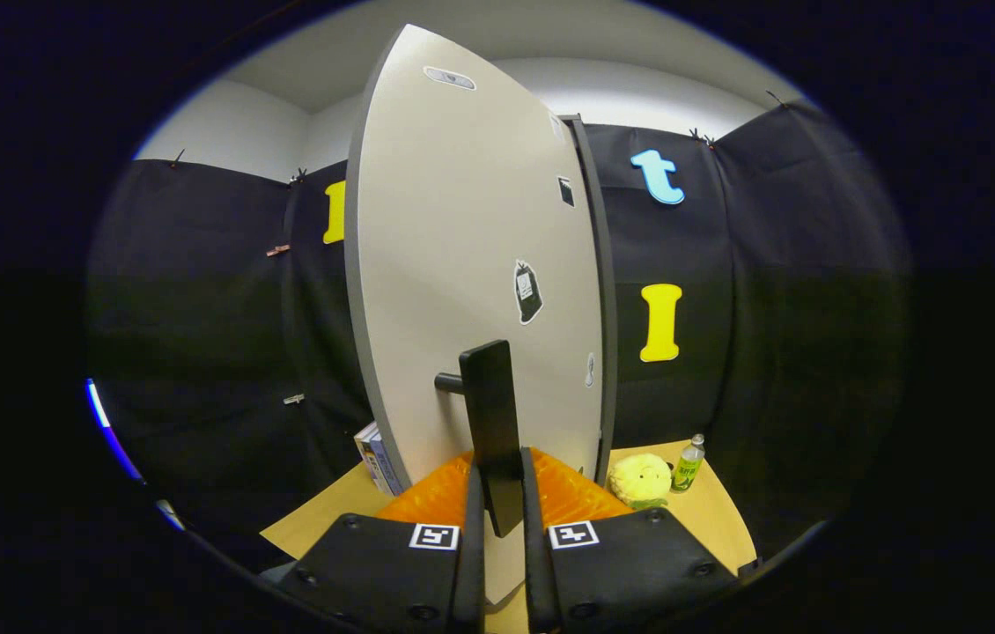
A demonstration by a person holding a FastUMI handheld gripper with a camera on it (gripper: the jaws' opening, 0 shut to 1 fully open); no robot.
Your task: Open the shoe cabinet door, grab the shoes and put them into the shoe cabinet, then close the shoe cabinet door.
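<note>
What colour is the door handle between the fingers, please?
Black handle, clearest in the gripper view; the hand-held gripper grips it.

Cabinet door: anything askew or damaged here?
Nothing stands out. The cabinet door is intact and the gripper has its jaws shut on the door handle. Beyond them, the yellow plush toy sits beside the upright green bottle on the table.

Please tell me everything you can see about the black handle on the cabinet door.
The black handle is a flat, upright bar with a matte look. A short dark round post joins it to the pale grey cabinet door, on the door's lower half. It stands off the door's face, and its lower end reaches down between the fingers of the gripper, which stand close on either side; whether both press on it I cannot tell.
</note>
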